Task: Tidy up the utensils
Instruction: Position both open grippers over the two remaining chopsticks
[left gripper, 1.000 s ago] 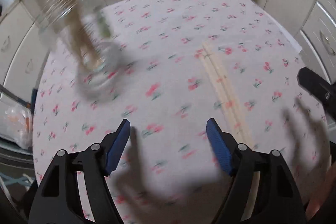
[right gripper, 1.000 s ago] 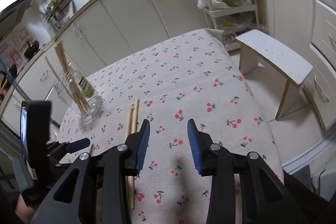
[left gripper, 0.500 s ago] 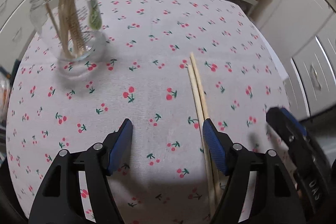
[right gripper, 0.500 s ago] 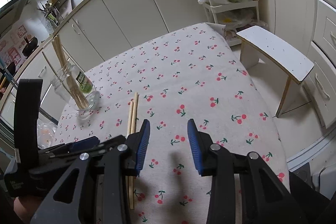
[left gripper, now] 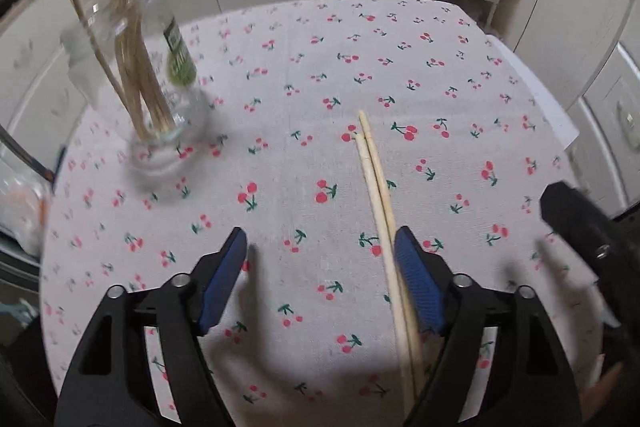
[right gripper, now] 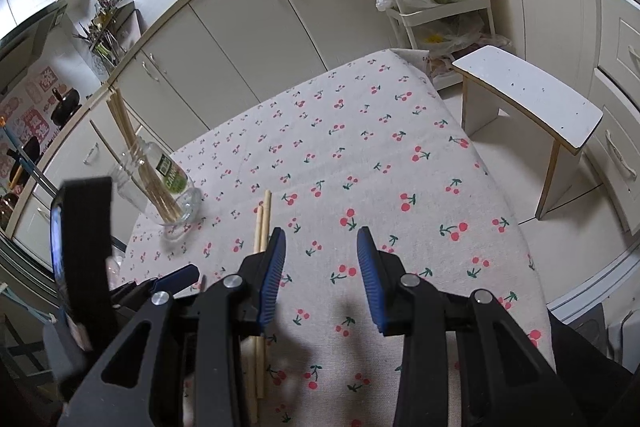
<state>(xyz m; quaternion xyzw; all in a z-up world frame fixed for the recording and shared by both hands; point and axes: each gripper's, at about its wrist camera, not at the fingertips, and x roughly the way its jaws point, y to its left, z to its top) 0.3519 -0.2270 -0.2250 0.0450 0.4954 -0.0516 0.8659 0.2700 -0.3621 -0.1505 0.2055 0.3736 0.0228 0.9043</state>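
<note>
— Left wrist view: how many chopsticks [left gripper: 378, 195] lie loose on the cherry-print tablecloth [left gripper: 304, 155]?

— Two, side by side and touching, running just inside the left gripper's [left gripper: 320, 267] right finger. Its jaws stand wide apart, holding nothing.

— And the jar [right gripper: 160, 187]?

— One glass jar, upright near the cloth's left edge, with a bundle of chopsticks in it; too blurred to count.

— The right gripper [right gripper: 321, 263]?

— Jaws apart too, empty, over bare cloth just right of the pair. One white bench [right gripper: 532, 103] stands beyond the table.
</note>
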